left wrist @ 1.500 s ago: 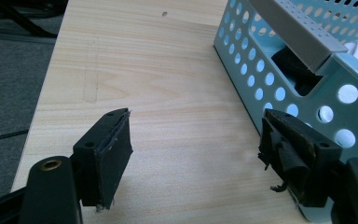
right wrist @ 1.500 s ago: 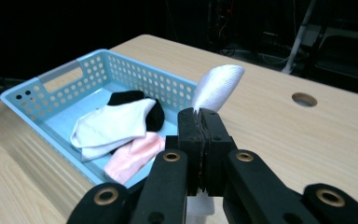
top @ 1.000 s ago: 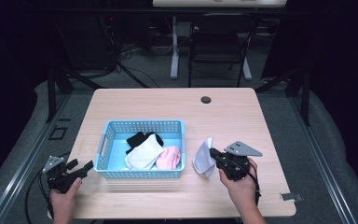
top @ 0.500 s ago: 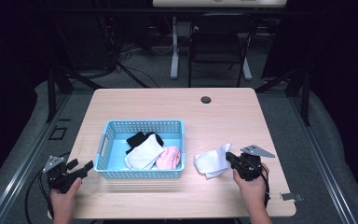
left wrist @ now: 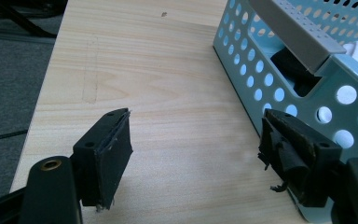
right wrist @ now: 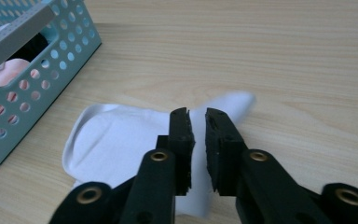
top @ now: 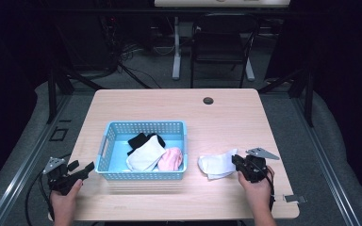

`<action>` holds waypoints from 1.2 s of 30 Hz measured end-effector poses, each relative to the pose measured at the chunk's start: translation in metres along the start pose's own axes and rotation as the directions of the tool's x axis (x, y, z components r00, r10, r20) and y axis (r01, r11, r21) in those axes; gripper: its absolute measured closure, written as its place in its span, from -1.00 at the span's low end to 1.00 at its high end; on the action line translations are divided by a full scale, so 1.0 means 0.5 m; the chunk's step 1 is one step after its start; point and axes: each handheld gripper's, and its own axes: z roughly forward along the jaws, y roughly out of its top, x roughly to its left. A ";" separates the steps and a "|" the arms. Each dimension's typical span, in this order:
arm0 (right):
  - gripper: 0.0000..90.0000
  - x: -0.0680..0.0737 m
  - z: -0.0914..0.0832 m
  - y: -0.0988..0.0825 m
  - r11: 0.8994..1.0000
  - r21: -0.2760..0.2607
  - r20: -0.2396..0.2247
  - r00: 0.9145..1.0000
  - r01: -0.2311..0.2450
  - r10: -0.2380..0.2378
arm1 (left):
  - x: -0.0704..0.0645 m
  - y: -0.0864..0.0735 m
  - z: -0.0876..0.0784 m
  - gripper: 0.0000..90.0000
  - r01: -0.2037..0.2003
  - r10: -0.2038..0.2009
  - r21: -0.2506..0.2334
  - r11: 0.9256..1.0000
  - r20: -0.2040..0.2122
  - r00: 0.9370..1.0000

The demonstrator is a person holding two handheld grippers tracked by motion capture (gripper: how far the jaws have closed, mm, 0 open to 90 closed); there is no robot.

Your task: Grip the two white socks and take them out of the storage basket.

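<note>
White sock, soft cloth, flat on woodgrain table

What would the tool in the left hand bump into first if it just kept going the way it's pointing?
Probably the blue basket: the left tool points toward its near corner, and one jaw already sits beside its wall. Depth is hard to judge, so it may just graze it.

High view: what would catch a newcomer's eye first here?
The blue basket at the table's middle, with black, white and pink socks inside. Right of it a white sock lies flat on the table, with the right gripper at its right edge; its jaws have just been opening, and a narrow gap over the sock shows between them. The left gripper waits open by the basket's left end.
</note>
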 end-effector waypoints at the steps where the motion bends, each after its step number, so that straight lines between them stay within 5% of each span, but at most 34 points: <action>1: 0.67 0.000 0.000 0.000 1.000 -0.008 0.003 1.000 0.003 -0.003 | 0.000 0.000 0.000 -0.45 0.000 0.000 -0.001 1.000 0.000 1.000; 7: 0.32 0.010 -0.003 0.000 0.999 -0.048 0.004 1.000 0.026 -0.026 | 0.000 0.000 -0.001 -0.44 0.001 -0.001 -0.001 1.000 -0.001 1.000; 17: 0.21 0.068 -0.005 0.051 0.994 -0.048 -0.060 0.993 0.097 -0.100 | 0.001 -0.001 -0.001 -0.45 0.007 -0.007 -0.010 1.000 -0.002 1.000; 26: 0.21 0.143 0.011 0.113 0.980 -0.036 -0.122 0.972 0.197 -0.200 | 0.001 0.000 -0.002 -0.45 0.009 -0.009 -0.014 1.000 -0.002 1.000; 36: 0.23 0.223 0.034 0.165 0.959 -0.016 -0.203 0.938 0.282 -0.279 | 0.003 0.000 -0.003 -0.45 0.010 -0.010 -0.007 1.000 0.001 1.000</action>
